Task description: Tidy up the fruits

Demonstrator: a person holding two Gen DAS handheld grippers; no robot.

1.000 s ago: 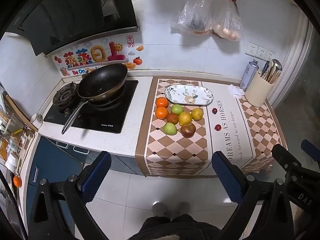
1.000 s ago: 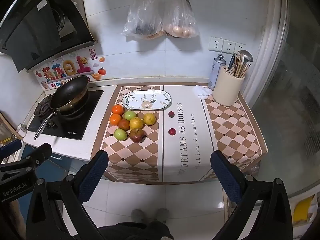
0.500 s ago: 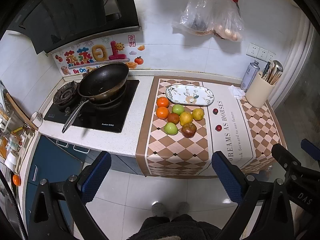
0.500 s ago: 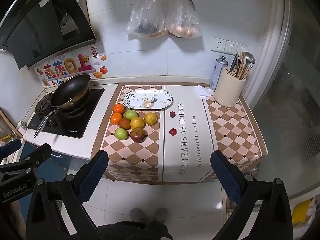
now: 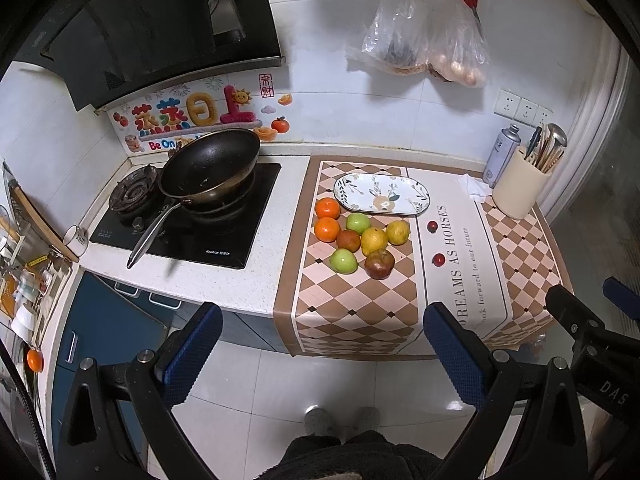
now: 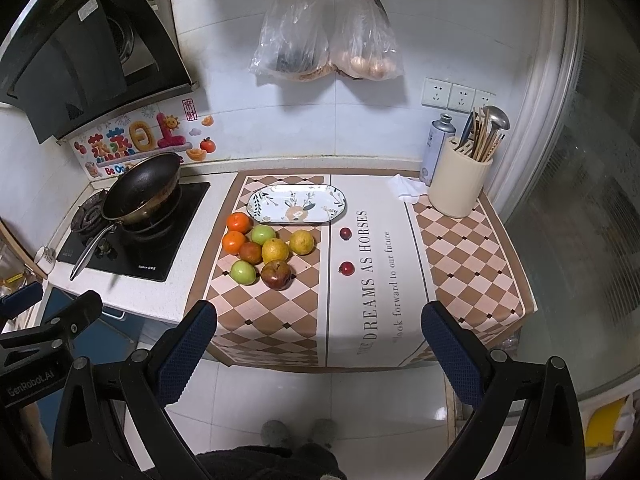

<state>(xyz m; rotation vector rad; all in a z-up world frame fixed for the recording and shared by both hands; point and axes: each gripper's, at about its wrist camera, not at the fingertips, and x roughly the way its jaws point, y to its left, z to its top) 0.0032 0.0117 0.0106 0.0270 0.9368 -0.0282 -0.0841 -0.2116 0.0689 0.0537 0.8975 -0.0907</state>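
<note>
— What sort of place is this?
— A home kitchen: ahead and left, a wok (image 5: 210, 168) on a stove (image 5: 188, 216) under a range hood (image 5: 152, 28); ahead and right, a utensil crock (image 6: 458, 186).

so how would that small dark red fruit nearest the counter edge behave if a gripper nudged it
The small dark red fruit looks round and glossy, so it would probably roll rather than slide. It sits alone on the smooth white strip of the mat, with nothing close by to stop it. Being much smaller than the apple, it likely slips out of wide-open fingers easily.
</note>
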